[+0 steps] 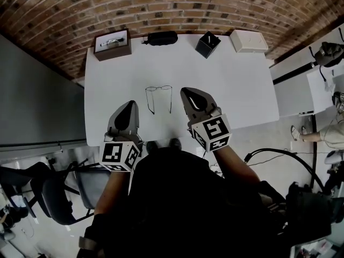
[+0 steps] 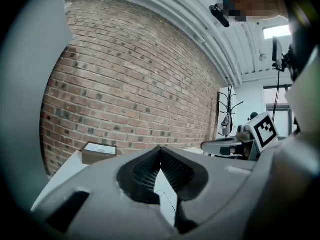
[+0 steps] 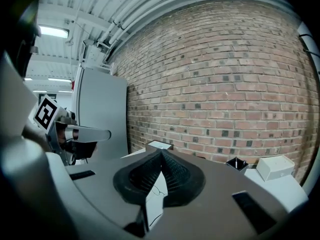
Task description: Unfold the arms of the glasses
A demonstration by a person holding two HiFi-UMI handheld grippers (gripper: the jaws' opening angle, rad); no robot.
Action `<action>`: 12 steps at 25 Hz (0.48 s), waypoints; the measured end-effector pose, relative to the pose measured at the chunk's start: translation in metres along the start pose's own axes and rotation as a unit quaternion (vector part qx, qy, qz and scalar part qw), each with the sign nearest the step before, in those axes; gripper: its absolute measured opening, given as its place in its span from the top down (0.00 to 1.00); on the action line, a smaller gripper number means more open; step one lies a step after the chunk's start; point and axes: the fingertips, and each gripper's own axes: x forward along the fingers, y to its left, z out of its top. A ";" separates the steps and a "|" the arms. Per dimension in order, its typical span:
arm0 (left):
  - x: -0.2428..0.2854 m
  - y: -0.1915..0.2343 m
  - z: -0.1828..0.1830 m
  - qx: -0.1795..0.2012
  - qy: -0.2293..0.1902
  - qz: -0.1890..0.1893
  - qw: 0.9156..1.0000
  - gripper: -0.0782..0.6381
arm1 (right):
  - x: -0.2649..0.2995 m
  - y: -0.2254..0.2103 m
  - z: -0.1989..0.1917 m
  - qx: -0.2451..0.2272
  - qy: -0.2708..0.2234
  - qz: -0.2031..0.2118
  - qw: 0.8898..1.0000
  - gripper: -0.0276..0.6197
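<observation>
The thin-wire glasses (image 1: 158,98) lie on the white table (image 1: 226,85), lenses at the far side and both arms stretched out toward me. My left gripper (image 1: 130,105) hovers near the table's front edge, left of the glasses, shut with nothing in it. My right gripper (image 1: 185,91) hovers just right of the glasses, also shut and empty. In the left gripper view the jaws (image 2: 160,150) meet at the tip, and a bit of wire frame (image 2: 169,202) shows in the slit below. The right gripper view shows closed jaws (image 3: 161,152) with part of the glasses (image 3: 158,191) beneath.
Along the table's far edge stand a brown box with a white top (image 1: 112,44), a black glasses case (image 1: 162,37), a small black open box (image 1: 207,44) and a white box (image 1: 249,41). A brick wall is behind. A chair (image 1: 48,192) stands at my left.
</observation>
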 end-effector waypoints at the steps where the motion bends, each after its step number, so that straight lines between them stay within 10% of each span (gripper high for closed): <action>1: 0.000 0.000 0.000 -0.001 0.001 -0.001 1.000 0.88 | 0.000 0.002 0.001 -0.002 -0.001 0.004 1.000 0.94; 12: 0.004 -0.022 -0.001 0.004 0.001 -0.044 0.999 0.88 | -0.004 0.005 0.003 0.015 -0.006 0.011 1.000 0.94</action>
